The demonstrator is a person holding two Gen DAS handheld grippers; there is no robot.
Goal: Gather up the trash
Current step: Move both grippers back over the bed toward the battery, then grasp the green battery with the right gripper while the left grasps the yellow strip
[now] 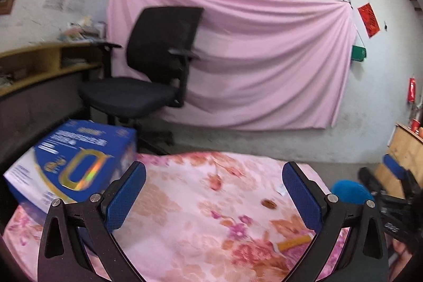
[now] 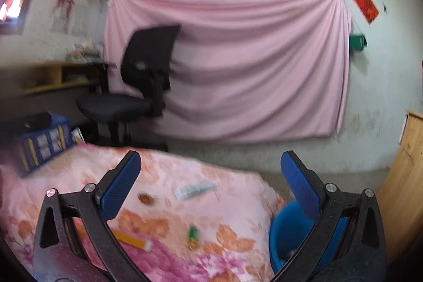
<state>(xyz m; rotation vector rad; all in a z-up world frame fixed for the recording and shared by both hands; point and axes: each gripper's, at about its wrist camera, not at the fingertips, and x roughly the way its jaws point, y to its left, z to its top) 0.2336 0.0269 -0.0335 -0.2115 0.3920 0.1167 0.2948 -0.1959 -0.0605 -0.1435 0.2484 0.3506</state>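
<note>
Both my grippers hang spread and empty above the flowered cloth [image 2: 211, 242]; no trash picked up yet, I judge.
Left gripper [image 1: 214, 192] and right gripper [image 2: 210, 180] carry nothing; yellow stick [image 2: 132, 239], green wrapper [image 2: 192, 237], brown bit [image 2: 146, 198] and white tube [image 2: 194, 189] lie left of the blue bin [image 2: 285, 234].

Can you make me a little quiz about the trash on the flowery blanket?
1. True or false: the left gripper already holds some trash.
2. Which sits nearest the blue bin? A: the yellow stick; B: the small green wrapper; C: the blue box.
3. Fill in: the round brown bit lies on the ____ blanket.

Key: 1 false, its jaws stand open and empty, as do those of the right gripper. 2 B. 3 flowery.
</note>
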